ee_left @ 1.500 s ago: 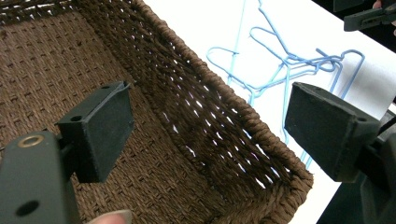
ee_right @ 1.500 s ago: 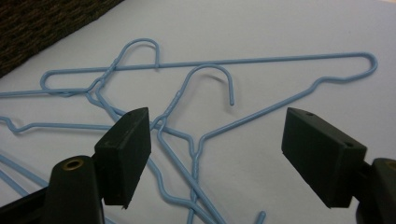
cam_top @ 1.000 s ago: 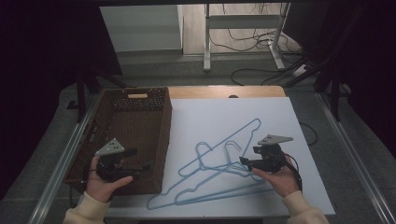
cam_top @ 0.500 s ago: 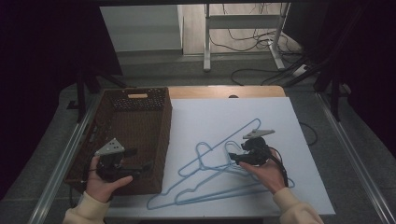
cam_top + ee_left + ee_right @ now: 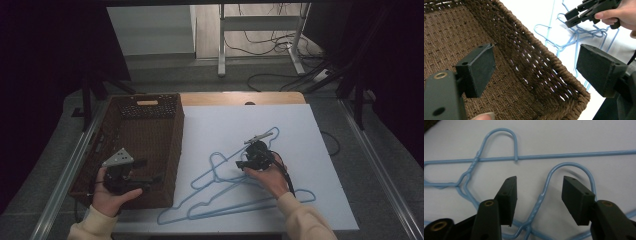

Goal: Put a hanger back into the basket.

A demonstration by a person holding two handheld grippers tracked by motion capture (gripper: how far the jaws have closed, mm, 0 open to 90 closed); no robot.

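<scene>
On the white tabletop (image 5: 325, 150), blue hangers (image 5: 220, 195) beside a wicker basket (image 5: 150, 107).

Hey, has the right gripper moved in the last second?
Yes. The right gripper has moved left and farther up the white board, from its right part toward the blue hangers' hooks.

Surface (image 5: 300, 125): pale blue-white top, with a strip of bare wood (image 5: 240, 98) showing along its far edge. Brown woven basket (image 5: 150, 125) sits at the left side, its long axis running front to back and a handle slot in the far wall. Light blue wire hangers (image 5: 220, 192) lie flat and overlapping just right of the basket, spread from the middle toward the near edge, hooks pointing left and away.
</scene>
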